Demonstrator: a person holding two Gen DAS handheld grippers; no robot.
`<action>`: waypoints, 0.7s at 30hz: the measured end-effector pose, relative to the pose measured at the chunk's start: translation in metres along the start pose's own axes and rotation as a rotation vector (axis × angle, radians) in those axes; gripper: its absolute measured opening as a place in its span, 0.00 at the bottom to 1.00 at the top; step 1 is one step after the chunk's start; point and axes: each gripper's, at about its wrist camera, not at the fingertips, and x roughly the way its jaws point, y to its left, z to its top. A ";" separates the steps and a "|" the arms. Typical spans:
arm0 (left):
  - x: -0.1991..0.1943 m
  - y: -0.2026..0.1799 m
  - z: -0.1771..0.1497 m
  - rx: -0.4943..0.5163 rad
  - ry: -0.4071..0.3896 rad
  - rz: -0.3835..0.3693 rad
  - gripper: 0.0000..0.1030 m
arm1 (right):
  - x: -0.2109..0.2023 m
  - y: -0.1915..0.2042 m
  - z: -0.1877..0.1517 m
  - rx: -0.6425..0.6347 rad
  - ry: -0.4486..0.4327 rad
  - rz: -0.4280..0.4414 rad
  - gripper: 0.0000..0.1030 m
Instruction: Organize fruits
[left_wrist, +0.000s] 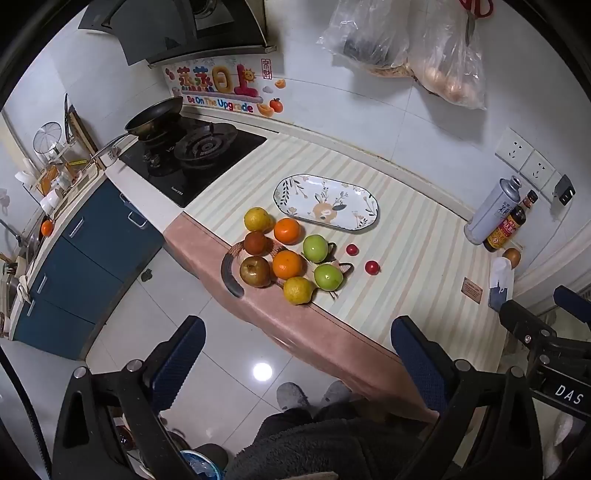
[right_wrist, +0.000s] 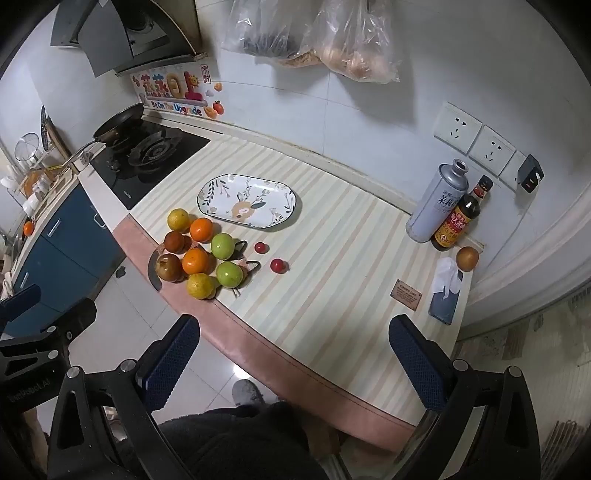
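Several fruits lie heaped on a woven mat (left_wrist: 231, 254) near the counter's front edge: two oranges (left_wrist: 287, 231) (right_wrist: 195, 261), two green apples (left_wrist: 315, 248) (right_wrist: 229, 274), two yellowish citrus (left_wrist: 298, 290) (right_wrist: 178, 219) and two brown-red apples (left_wrist: 254, 271) (right_wrist: 169, 267). Two small red fruits (left_wrist: 372, 267) (right_wrist: 277, 265) rest on the striped mat to the right. A floral oval plate (left_wrist: 291, 184) (right_wrist: 210, 188) sits empty behind the pile. My left gripper (left_wrist: 297, 360) and right gripper (right_wrist: 295, 356) hover high above the counter's front edge, both open and holding nothing.
A gas stove (left_wrist: 199, 155) with a frying pan (left_wrist: 155, 118) stands at the left. At the back right are a metal can (right_wrist: 436, 203), a sauce bottle (right_wrist: 456, 225), an onion (right_wrist: 467, 258) and a phone with tissue (right_wrist: 445, 295). Plastic bags (right_wrist: 351, 37) hang on the wall. A person's slippers (left_wrist: 291, 395) show on the floor.
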 end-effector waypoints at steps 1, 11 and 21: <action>0.000 0.000 0.000 -0.001 0.000 -0.003 1.00 | 0.000 0.000 0.000 0.000 0.000 0.005 1.00; -0.001 0.000 0.000 -0.005 -0.003 -0.005 1.00 | 0.001 0.002 0.000 0.005 -0.001 0.013 1.00; -0.007 0.001 0.002 -0.002 -0.009 -0.003 1.00 | -0.005 0.003 -0.001 0.004 -0.006 0.024 1.00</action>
